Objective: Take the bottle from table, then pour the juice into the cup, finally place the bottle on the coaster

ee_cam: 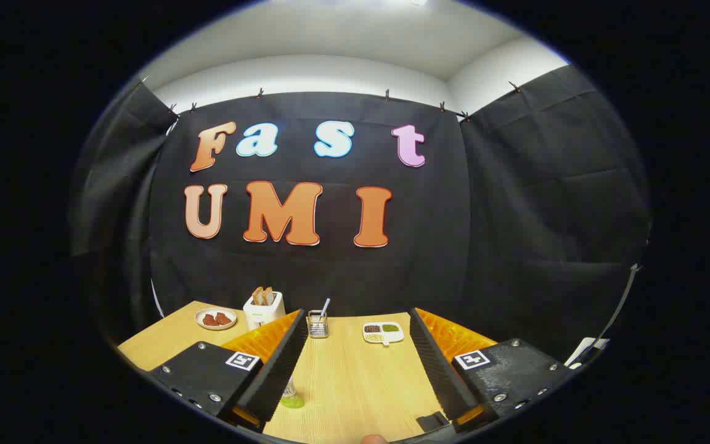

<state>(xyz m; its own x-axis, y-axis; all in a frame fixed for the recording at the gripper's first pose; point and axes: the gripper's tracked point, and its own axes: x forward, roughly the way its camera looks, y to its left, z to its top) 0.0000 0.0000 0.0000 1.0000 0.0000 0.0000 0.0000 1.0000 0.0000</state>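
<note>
Approach to bottle; nothing gripped.
Gripper (355, 364) stood wide open and empty over the table (355, 382). Bottle (291, 394) sat low beside the left finger, partly hidden. Judged best to lower, centre the bottle between both fingers, then close squarely on its body.

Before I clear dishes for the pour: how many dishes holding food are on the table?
2. A round plate with reddish pieces sits beside the toaster; a divided dish lies beyond the open gripper, near the wire holder. The fingers may hide others.
</note>
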